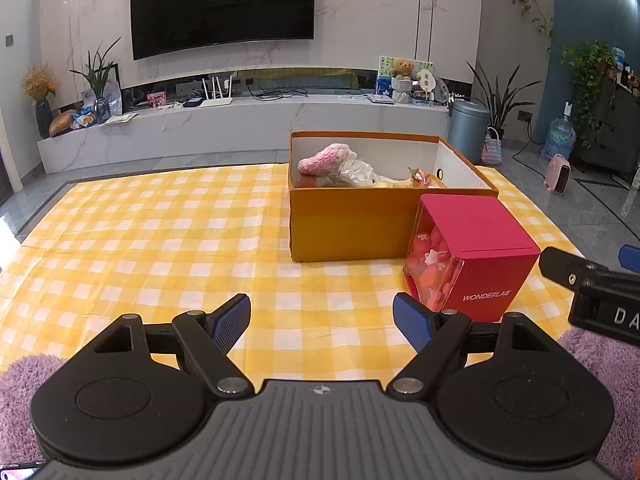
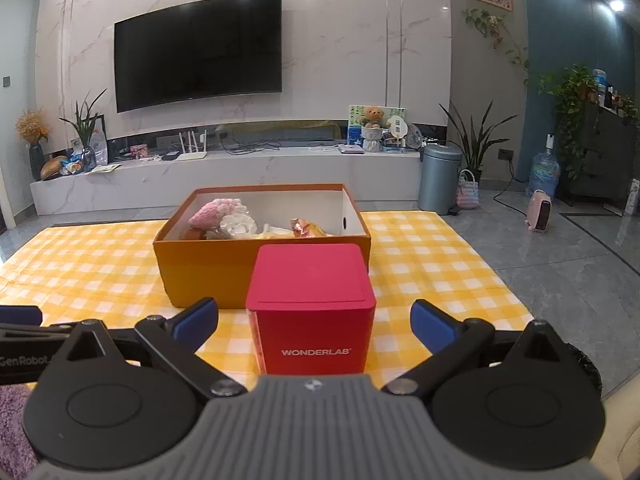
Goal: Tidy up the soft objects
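Nearest the left wrist camera, the left gripper (image 1: 322, 320) hovers over the yellow-and-white checked cloth (image 1: 160, 240) covering the table, its blue-padded fingers (image 1: 412, 322) spread wide with nothing between them. A fuzzy purple fabric (image 1: 600, 360) shows at 4 and 8 o'clock around the gripper body. At 3 o'clock the tip of the other gripper pokes in from the edge.

In the right wrist view, the right gripper (image 2: 314, 320) also has its fingers (image 2: 434, 322) wide apart and empty. Just ahead at 12 o'clock, between the finger tips but touching neither, stands a red cube-shaped box printed WONDERLAB (image 2: 312, 312), with a clear side showing pink pieces inside in the left view.

Right behind the red box, further toward 12 o'clock, sits an open orange cardboard box with a white interior (image 2: 200, 272). Inside it lie the soft things: a pink knitted item (image 2: 208, 212) at the left end, a crinkled clear-wrapped white bundle (image 2: 238, 226) beside it, and a small shiny orange packet (image 2: 304, 226) toward the right.

Beyond the table are a grey tiled floor (image 2: 560, 264), a white marble media shelf (image 2: 240, 176) and a dark wall-mounted television (image 2: 198, 50).
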Demonstrator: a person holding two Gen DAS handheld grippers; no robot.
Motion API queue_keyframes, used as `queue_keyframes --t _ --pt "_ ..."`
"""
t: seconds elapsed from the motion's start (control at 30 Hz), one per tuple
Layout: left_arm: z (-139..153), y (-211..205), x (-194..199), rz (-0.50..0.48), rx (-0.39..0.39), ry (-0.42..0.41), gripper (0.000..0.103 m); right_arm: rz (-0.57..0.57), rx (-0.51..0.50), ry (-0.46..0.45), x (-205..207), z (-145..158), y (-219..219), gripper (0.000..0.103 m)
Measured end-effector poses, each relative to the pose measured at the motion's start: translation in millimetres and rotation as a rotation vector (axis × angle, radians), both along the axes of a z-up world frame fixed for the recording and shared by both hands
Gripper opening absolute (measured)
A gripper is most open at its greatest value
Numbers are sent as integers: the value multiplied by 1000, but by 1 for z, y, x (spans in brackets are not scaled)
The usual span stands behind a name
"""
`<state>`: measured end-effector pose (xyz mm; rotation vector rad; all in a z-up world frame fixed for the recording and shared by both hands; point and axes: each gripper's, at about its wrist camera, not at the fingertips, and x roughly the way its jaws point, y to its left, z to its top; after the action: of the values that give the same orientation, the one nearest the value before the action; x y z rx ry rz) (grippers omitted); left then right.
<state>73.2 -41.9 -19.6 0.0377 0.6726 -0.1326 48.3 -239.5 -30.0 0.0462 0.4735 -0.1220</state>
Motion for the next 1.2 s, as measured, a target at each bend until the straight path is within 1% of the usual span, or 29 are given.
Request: queue_keyframes --t 0.1,0.23,0.37,0.5,0.67,0.77,1.0,1.2 --pt "0 1 2 3 3 1 95 -22 14 -2 2 -1 -3 100" --pt "0 3 4 18 8 13 95 -24 20 7 5 -2 -5 100" --pt "1 2 4 16 16 2 95 -28 31 -4 5 -2 -5 100" --pt "0 2 5 18 17 7 95 -21 18 -1 4 -4 -4 100" --pt "1 2 5 13 19 0 95 -49 31 -19 2 -1 -8 100" --pt "-1 4 5 17 16 9 95 -54 28 -14 2 -2 -7 100" --pt "-1 11 4 28 13 12 95 -38 16 -10 5 -3 1 100" --pt "0 16 3 36 5 8 95 -14 -14 -2 5 -5 10 100"
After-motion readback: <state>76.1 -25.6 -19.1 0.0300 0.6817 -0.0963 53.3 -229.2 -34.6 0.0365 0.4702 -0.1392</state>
